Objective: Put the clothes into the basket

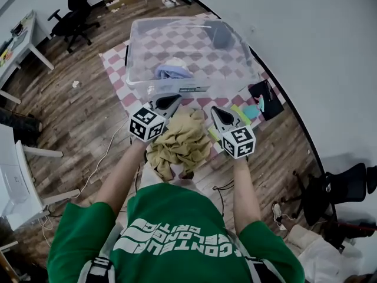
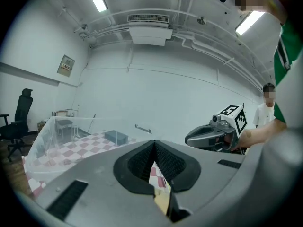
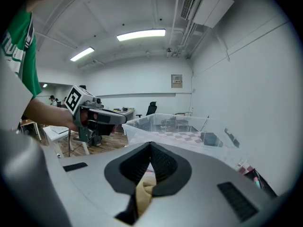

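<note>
A tan garment (image 1: 184, 139) hangs bunched between my two grippers, above the near edge of the checkered mat. My left gripper (image 1: 175, 99) is shut on its left part and my right gripper (image 1: 215, 113) is shut on its right part. In the right gripper view, tan cloth (image 3: 144, 189) shows pinched in my right gripper (image 3: 150, 151). In the left gripper view, a pale strip of cloth (image 2: 162, 197) sits under my left gripper (image 2: 155, 148). Just beyond stands the clear plastic basket (image 1: 141, 46), holding a blue-and-white garment (image 1: 172, 71) and a dark item (image 1: 221, 35).
The basket stands on a pink-and-white checkered mat (image 1: 116, 69). A black bag (image 1: 265, 96) and teal and green items (image 1: 250, 111) lie at the mat's right edge. Office chairs (image 1: 76, 10) (image 1: 344, 184), a white desk (image 1: 13, 43) and floor cables surround the area.
</note>
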`<action>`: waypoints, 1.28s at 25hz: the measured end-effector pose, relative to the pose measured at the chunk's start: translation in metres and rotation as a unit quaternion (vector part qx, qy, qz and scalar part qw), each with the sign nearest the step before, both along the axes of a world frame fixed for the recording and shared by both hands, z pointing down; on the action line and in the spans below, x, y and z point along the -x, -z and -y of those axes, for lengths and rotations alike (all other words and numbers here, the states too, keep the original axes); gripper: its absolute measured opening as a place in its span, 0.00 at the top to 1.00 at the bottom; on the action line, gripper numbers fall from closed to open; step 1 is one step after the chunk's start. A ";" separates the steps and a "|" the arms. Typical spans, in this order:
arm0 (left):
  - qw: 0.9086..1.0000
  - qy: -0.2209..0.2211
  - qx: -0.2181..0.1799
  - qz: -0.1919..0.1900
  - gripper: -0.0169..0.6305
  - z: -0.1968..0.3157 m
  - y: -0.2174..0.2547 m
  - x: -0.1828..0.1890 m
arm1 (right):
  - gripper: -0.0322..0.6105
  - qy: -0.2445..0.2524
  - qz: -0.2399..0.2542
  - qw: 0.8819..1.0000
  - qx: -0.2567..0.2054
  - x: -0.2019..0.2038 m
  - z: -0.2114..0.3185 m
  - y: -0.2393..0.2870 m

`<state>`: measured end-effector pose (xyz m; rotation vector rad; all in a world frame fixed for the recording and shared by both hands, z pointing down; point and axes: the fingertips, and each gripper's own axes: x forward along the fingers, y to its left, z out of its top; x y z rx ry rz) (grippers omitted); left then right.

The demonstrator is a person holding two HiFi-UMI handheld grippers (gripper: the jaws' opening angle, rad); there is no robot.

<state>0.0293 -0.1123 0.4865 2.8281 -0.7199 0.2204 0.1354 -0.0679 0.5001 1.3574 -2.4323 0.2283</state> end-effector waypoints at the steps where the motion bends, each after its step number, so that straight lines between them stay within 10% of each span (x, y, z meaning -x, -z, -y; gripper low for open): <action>1: 1.000 0.003 0.000 -0.002 0.97 -0.002 0.000 0.001 | 0.94 0.002 -0.001 1.000 0.001 0.000 -0.002 -0.001; 27: 0.991 0.086 0.085 0.057 0.97 -0.067 -0.133 0.106 | 0.93 0.057 -0.042 0.990 0.120 0.016 -0.056 -0.151; 32: 0.987 0.072 0.116 0.090 0.66 -0.074 -0.171 0.120 | 0.61 0.088 -0.087 0.979 0.165 0.021 -0.072 -0.194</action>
